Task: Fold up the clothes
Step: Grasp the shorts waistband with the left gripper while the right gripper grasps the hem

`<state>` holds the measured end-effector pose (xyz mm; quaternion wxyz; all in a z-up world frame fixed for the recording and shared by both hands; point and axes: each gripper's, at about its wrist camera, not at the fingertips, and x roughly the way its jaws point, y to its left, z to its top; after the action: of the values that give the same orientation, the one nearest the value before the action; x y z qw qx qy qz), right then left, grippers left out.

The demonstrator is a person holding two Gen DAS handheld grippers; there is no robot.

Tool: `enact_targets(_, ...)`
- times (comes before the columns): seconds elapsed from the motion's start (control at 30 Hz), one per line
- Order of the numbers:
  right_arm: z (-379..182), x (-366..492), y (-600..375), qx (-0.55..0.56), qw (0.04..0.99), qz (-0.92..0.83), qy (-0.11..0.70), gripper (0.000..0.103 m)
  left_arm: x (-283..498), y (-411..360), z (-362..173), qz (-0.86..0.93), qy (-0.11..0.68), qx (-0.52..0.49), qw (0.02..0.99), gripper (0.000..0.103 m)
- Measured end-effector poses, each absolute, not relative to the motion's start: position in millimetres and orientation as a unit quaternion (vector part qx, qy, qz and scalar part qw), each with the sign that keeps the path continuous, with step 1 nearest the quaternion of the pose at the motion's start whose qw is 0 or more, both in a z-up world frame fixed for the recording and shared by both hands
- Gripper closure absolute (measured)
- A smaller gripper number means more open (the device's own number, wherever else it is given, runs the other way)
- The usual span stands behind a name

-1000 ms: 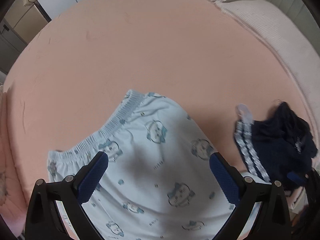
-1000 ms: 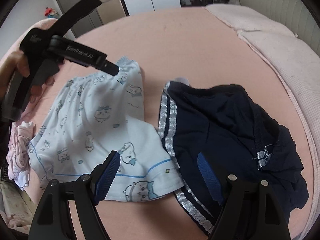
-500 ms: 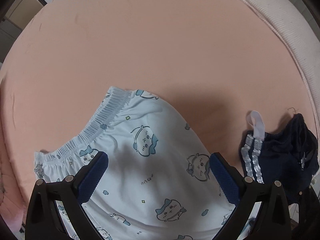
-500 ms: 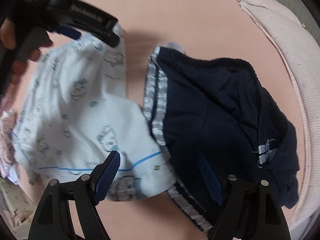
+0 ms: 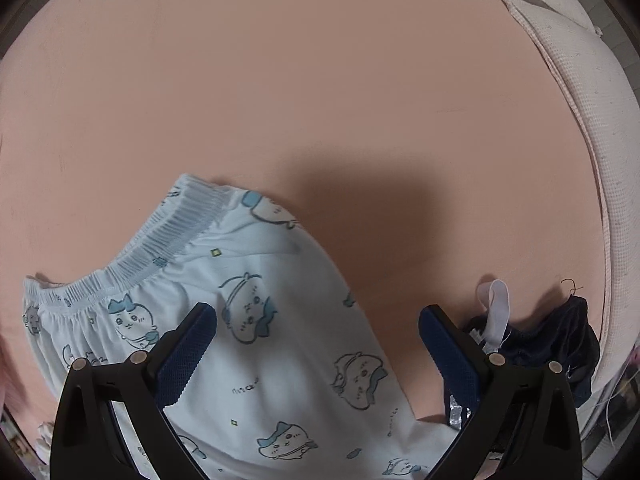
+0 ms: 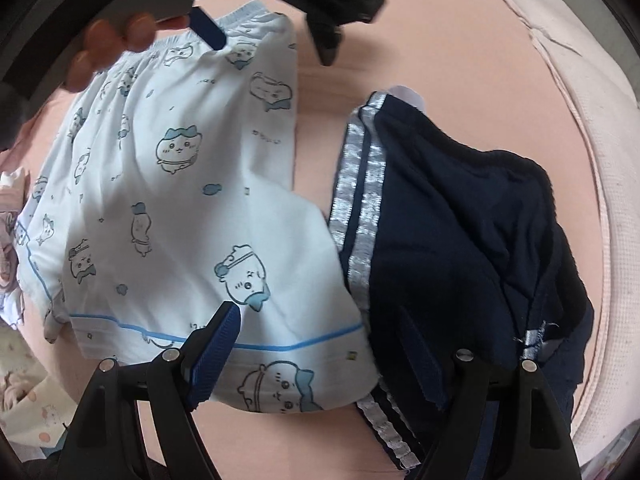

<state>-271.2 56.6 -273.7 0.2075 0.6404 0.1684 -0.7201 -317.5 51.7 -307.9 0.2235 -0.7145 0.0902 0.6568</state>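
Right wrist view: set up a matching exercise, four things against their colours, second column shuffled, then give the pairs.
Things:
1. cartoon-print shorts
2. striped shorts
3. bed sheet
4. claw pads

Colours:
A. salmon pink
B. dark navy with silver side stripes
C. textured blue
D. pale blue with a light-blue hem line

Pairs: 1-D, 2-B, 3-A, 4-C

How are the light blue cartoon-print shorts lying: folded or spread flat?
Spread flat, unfolded: the light blue shorts show waistband through hem.
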Motion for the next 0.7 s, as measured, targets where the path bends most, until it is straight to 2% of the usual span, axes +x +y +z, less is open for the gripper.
enact_targets(0.2, -281, -274, 59, 0.645, 0.216, -0.716, 0.157, 0.024, -316, 60, -310, 0.652, 0.111, -0.718, 0.218, 0.004)
enact_targets(0.37, -287, -276, 65, 0.647, 0.218, -0.717, 0.140, 0.024, -312, 63, -316, 0.652, 0.139, -0.716, 0.206, 0.015)
enact_targets(0.6, -286, -275, 67, 0.643, 0.213, -0.723, 0.133, 0.024, -317, 60, -321, 0.650, 0.146, -0.717, 0.205, 0.017)
enact_targets(0.7, -283, -272, 67, 0.639, 0.215, -0.726, 0.132, 0.024, -320, 54, -320, 0.652, 0.141, -0.715, 0.211, 0.021)
